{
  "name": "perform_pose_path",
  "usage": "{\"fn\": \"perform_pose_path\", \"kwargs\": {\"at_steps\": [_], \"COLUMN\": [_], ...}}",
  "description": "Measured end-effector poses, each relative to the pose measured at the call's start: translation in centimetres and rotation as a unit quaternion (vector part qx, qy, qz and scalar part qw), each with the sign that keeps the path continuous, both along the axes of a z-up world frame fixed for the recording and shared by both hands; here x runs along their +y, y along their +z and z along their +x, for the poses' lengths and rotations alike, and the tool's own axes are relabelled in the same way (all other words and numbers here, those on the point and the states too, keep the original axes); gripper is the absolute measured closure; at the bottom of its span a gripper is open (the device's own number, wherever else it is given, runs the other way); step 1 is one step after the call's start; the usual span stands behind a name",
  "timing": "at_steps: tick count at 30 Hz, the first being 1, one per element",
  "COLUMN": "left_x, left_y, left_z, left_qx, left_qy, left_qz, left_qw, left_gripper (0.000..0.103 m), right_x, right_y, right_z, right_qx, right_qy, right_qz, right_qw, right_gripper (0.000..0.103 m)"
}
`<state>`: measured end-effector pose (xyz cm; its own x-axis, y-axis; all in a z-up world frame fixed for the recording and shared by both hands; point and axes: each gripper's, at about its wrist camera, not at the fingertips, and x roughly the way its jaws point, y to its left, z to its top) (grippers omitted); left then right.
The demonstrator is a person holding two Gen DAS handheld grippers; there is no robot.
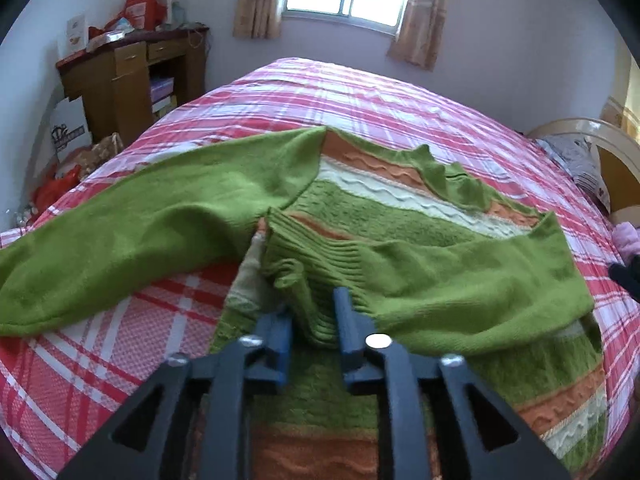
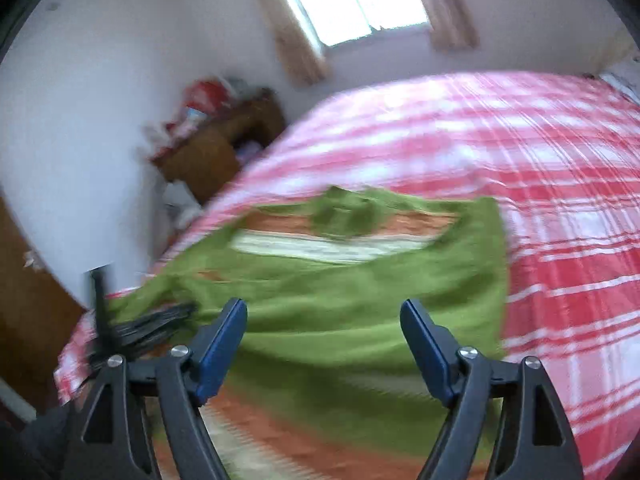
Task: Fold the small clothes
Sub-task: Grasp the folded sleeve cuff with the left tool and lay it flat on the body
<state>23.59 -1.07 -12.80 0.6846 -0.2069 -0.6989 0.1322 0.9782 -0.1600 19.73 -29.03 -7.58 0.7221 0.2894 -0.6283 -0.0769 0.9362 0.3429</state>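
Note:
A green knit sweater [image 1: 380, 216] with orange and white stripes lies spread on the bed, front up. Its left sleeve [image 1: 140, 232] stretches out flat toward the left. The right sleeve [image 1: 460, 272] is folded across the body, and its ribbed cuff [image 1: 304, 256] lies bunched between the blue fingers of my left gripper [image 1: 311, 306]. Those jaws stand partly apart and do not pinch the cuff. In the blurred right wrist view, my right gripper [image 2: 324, 304] hovers over the sweater [image 2: 360, 280], open wide with nothing between its fingers.
The bed's red and pink plaid cover [image 1: 360, 96] runs far beyond the sweater on all sides. A cluttered wooden desk [image 1: 120, 80] and bags [image 1: 60, 184] stand at the left wall. The headboard [image 1: 600, 140] and a pillow are at the right.

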Motion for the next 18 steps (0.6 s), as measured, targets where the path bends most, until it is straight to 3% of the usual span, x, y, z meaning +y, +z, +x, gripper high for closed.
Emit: {"fn": "perform_pose_path", "kwargs": {"at_steps": [3,4,6,10,13,15,18], "left_x": [0.8,1.3,2.0,3.1,2.4,1.1,0.6], "left_y": [0.5,0.7,0.9,0.2,-0.3,-0.4,-0.5], "left_z": [-0.6,-1.0,-1.2,-0.4,0.1,0.3,0.3], "left_qx": [-0.019,-0.032,-0.040,-0.013,0.005,0.009,0.007], "left_qy": [0.002,0.011,0.026,0.062,0.073,0.070,0.062], "left_qz": [-0.021,-0.030,-0.043,-0.058,-0.033,0.007,0.025], "left_qw": [0.9996,0.9990,0.9979,0.9963,0.9968,0.9975,0.9977], "left_gripper": [0.032,0.026,0.008,0.007,0.007,0.007,0.007], "right_x": [-1.9,-2.7,-3.5,-3.0,-2.8,-2.3,-1.8], "right_y": [-3.5,-4.8,-5.6,-4.7,-2.4,-1.3,-2.8], "right_z": [2.3,2.6,1.3,0.3,0.0,1.3,3.6], "right_qx": [0.072,0.087,0.071,0.073,0.041,0.017,0.051], "right_qy": [-0.002,-0.010,-0.005,-0.015,-0.029,-0.024,-0.015], "right_qz": [-0.014,-0.031,-0.040,-0.105,-0.131,-0.133,-0.130], "right_qw": [0.997,0.996,0.997,0.992,0.990,0.991,0.990], "right_gripper": [0.024,0.024,0.026,0.026,0.025,0.025,0.025]}}
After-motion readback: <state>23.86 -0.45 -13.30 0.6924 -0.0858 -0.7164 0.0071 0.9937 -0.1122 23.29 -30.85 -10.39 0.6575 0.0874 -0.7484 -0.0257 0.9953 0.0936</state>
